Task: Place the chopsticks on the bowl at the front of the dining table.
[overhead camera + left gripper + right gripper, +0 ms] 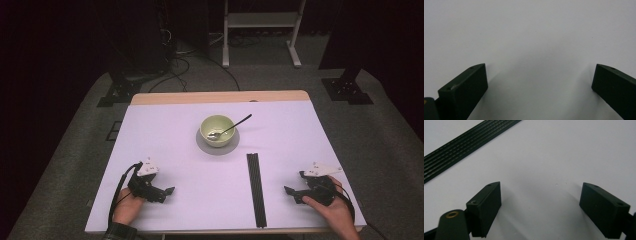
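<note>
Both tongs are parked wide apart and empty at the near edge, the left gripper and the right gripper pointed inward at each other. The pale green bowl on its grey saucer is found well ahead, between the two and about equally far from each. The spoon inside is leaned with its handle slanted away toward the right gripper's side, so that hand is probably favoured, with the black slotted strip lying just inside of it.
</note>
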A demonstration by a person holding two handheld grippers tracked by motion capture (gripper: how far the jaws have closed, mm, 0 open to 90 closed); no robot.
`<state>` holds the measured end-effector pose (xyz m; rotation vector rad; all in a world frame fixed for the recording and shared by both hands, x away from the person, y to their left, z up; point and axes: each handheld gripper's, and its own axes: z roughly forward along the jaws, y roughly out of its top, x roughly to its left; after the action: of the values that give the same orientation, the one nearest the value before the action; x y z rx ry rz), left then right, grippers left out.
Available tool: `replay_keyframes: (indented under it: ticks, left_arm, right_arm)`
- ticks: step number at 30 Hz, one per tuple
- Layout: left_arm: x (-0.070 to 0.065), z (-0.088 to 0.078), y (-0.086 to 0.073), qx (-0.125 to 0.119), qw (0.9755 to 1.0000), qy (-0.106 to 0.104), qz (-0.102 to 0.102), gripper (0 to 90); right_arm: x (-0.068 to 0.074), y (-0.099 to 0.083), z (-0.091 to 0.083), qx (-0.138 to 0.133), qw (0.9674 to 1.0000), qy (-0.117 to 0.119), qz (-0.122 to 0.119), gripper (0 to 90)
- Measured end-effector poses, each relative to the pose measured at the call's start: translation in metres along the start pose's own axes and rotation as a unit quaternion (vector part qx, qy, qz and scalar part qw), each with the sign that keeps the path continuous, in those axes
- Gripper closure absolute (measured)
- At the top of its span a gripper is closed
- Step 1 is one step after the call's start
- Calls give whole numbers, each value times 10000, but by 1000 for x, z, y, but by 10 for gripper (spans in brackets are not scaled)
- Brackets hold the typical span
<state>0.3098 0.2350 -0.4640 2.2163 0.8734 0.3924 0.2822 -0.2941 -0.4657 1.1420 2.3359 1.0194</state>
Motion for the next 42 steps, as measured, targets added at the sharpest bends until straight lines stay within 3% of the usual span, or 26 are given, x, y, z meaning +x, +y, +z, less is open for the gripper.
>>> replay_keyframes:
  ticks: [20,29,42]
  left_arm:
    - [0,0,0,5,10000,-2,-4,0]
    - [0,0,0,0,10000,1,0,0]
    - [0,0,0,2,10000,5,2,0]
  right_arm:
    - [-1,5,1,69,9998,68,157,132]
    - [0,24,10,-20,10000,-7,66,132]
    - [4,43,12,-251,9996,75,63,132]
